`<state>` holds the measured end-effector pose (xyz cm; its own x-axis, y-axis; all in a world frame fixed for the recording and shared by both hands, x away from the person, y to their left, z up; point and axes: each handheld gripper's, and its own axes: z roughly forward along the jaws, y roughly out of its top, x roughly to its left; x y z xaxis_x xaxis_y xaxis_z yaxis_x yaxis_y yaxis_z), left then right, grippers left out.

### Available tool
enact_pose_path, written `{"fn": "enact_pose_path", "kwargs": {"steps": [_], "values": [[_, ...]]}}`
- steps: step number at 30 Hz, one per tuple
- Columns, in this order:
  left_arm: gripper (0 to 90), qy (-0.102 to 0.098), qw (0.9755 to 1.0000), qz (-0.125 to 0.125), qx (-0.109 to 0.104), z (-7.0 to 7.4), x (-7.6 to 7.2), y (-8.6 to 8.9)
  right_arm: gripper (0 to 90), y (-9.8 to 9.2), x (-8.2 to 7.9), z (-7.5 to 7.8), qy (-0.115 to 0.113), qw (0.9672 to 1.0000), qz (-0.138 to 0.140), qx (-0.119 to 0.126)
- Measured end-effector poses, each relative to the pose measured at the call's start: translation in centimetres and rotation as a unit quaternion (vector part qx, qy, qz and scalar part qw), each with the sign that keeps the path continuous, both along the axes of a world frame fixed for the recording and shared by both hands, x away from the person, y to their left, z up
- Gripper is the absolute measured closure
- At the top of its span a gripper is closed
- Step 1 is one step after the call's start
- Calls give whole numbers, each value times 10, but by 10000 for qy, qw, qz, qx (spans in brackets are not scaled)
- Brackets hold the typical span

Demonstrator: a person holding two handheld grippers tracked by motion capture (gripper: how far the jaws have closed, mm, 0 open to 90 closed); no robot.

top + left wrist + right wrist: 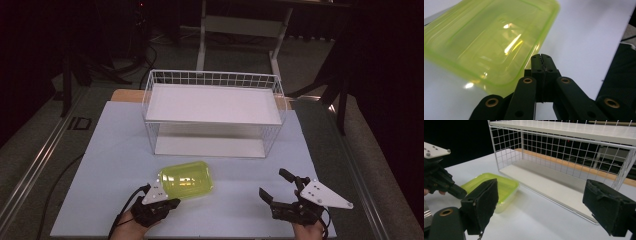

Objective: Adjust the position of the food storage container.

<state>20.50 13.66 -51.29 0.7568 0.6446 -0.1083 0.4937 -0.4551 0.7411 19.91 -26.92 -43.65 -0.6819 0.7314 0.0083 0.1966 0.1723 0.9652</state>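
A translucent yellow-green plastic container (187, 180) lies flat on the white table, near the front and left of centre. My left gripper (171, 203) is at its near left corner, shut; in the left gripper view its jaws (541, 57) are pressed together right beside the container's rim (489, 42), with nothing seen between them. My right gripper (272, 183) rests open over the table to the right, apart from the container. In the right gripper view its pads (482, 202) stand wide, with the container (499, 186) and the left gripper (459, 192) beyond.
A white wire rack (212, 102) with an upper and a lower shelf stands at the back middle of the table top (100, 150). Its open front faces me. Bare table lies between the rack and the grippers. Dark floor and stands surround the table.
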Motion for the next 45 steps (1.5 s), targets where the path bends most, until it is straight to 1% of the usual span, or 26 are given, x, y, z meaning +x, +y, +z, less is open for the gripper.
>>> {"fn": "enact_pose_path", "kwargs": {"steps": [1,2,4,5,6,8,10,13,15,16,17,18,19,21,23,24,26,28,31,33,34,35,37,40,44,45], "values": [[900,0,10000,0,0,0,0,0,131,0,0,0,0,10000,0,0],[900,-43,9999,132,59,1,2,6,131,0,1,0,16,10000,8,20],[900,-30,9999,158,34,1,3,9,131,0,1,0,20,10000,9,21],[900,-31,9996,275,26,1,5,14,131,0,1,0,24,10000,20,23],[900,14,9996,282,-42,2,6,16,131,0,1,0,23,10000,21,20],[900,-37,9995,270,-149,6,5,21,131,1,0,0,17,10000,32,16],[900,-71,9994,271,-179,8,4,23,131,1,0,0,8,10000,30,11],[900,-202,9983,484,-267,20,6,38,131,1,1,0,18,10000,33,13],[900,-259,9969,687,-291,23,11,48,131,1,0,0,19,10000,34,0],[900,-259,9969,687,-291,23,11,48,131,1,0,0,19,10000,34,0],[900,-196,9951,907,-335,22,19,59,131,1,0,0,17,10000,39,11],[900,-172,9947,969,-301,20,23,63,131,1,0,1,-4,10000,37,1],[900,-67,9935,1096,-284,17,28,68,131,1,0,1,-14,10000,37,0],[900,76,9923,1216,-211,10,36,74,131,2,-1,1,-14,10000,45,1],[900,76,9923,1216,-211,10,36,74,131,2,-1,1,-24,10000,42,-9],[900,381,9912,1265,-101,-7,48,75,131,2,0,1,-4,10000,55,-9],[900,505,9911,1234,-61,-16,52,70,131,2,0,0,9,10000,57,-22],[900,648,9913,1140,-90,-22,55,64,131,2,1,0,12,10000,59,-14],[900,690,9920,1057,-33,-27,58,59,131,2,1,-1,43,10000,52,-9],[900,765,9926,931,-138,-28,63,54,131,2,1,-1,53,10000,55,-9],[900,765,9926,931,-138,-28,63,54,131,2,1,-1,53,10000,55,-9],[900,737,9933,888,-115,-28,66,49,131,2,1,-1,29,10000,62,-15],[900,790,9928,879,-191,-29,70,45,131,2,1,-1,31,10000,62,-11],[900,805,9929,849,-199,-28,74,40,131,2,1,-1,31,10000,65,-2],[900,788,9942,689,-235,-27,80,23,131,0,1,0,27,10000,48,18],[900,788,9942,689,-235,-27,80,23,131,0,1,0,33,10000,51,22]]}}
